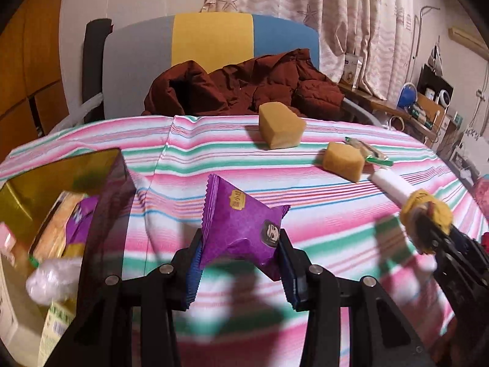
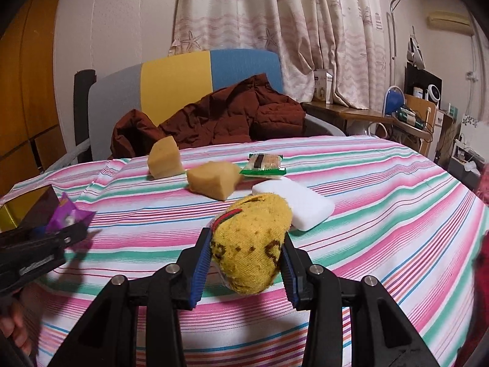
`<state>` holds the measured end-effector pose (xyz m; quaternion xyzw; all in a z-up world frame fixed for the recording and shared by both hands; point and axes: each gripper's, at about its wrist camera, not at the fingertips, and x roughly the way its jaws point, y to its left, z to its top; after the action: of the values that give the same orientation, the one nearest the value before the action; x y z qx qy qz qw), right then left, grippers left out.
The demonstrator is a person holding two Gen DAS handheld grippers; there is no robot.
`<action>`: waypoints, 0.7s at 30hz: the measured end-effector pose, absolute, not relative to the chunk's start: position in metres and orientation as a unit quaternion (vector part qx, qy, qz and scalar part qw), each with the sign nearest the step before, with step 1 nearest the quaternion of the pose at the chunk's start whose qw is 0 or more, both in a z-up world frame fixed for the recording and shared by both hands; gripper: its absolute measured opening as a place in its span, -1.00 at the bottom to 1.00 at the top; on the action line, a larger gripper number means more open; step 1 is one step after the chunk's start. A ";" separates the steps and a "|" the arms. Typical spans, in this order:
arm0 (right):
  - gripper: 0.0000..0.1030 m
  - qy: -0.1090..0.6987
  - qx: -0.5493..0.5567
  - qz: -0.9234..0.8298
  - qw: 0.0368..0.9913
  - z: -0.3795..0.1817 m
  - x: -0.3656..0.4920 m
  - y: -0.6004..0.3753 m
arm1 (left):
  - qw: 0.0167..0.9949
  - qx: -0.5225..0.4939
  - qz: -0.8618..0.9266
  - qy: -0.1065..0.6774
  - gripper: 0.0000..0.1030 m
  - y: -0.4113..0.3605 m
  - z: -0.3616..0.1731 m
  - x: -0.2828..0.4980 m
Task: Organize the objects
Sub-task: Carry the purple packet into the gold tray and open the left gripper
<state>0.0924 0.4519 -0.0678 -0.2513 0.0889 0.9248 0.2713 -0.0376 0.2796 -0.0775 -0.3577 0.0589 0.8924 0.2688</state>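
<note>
My left gripper [image 1: 240, 263] is shut on a purple snack packet [image 1: 241, 226], held above the striped tablecloth [image 1: 275, 168]. Just left of it stands a gold-lined box [image 1: 61, 168] with snack packs inside. My right gripper [image 2: 246, 263] is shut on a yellow knitted sponge [image 2: 250, 241]; the same gripper [image 1: 434, 232] and the yellow sponge [image 1: 428, 211] show at the right of the left wrist view. Two tan sponge blocks [image 2: 163, 157] [image 2: 214, 180], a green-edged biscuit pack [image 2: 264, 165] and a white bar [image 2: 293, 202] lie on the cloth beyond it. The left gripper [image 2: 65, 229] with the purple packet [image 2: 68, 214] appears at the left edge.
A dark red jacket [image 2: 220, 122] lies on a grey, yellow and blue chair [image 2: 174, 73] behind the table. A cluttered side desk [image 2: 406, 116] stands at the back right, curtains [image 2: 275, 15] behind. A person's hand [image 2: 16, 327] shows low left.
</note>
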 end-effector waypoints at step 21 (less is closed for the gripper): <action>-0.18 0.023 -0.268 0.930 0.249 -0.068 0.085 0.420 | 0.212 -0.362 0.903 -0.090 -0.14 0.164 -0.016 -0.067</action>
<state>0.0854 0.4199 -0.0677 -0.2682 0.0233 0.9304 0.2488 -0.0672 0.1639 -0.0157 -0.3618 -0.0901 0.9035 0.2116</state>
